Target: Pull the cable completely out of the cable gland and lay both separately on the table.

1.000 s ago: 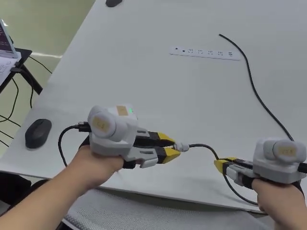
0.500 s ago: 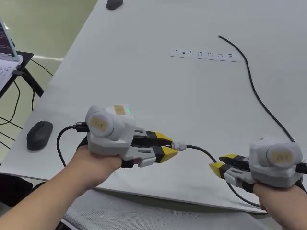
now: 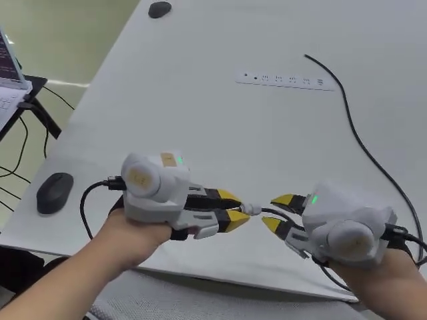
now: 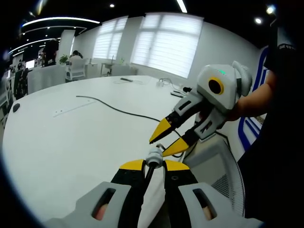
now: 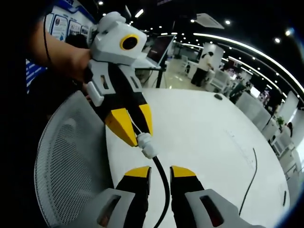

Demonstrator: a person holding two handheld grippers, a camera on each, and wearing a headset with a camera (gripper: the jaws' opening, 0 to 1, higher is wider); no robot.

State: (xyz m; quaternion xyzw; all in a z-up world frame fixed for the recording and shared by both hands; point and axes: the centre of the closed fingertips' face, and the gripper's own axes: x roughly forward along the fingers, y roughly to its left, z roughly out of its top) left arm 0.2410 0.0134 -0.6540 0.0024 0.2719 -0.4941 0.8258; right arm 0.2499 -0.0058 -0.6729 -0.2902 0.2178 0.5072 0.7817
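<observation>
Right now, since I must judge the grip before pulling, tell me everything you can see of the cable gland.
The cable gland is a small, pale grey-white fitting, plastic by its look, with a wider collar. It is held over the table near its front edge, pinched between the yellow tips of the left gripper, its end sticking out past them. The black cable runs out of that end, not yet pulled free. The right gripper stands open around the cable just beyond, not touching the gland.
</observation>
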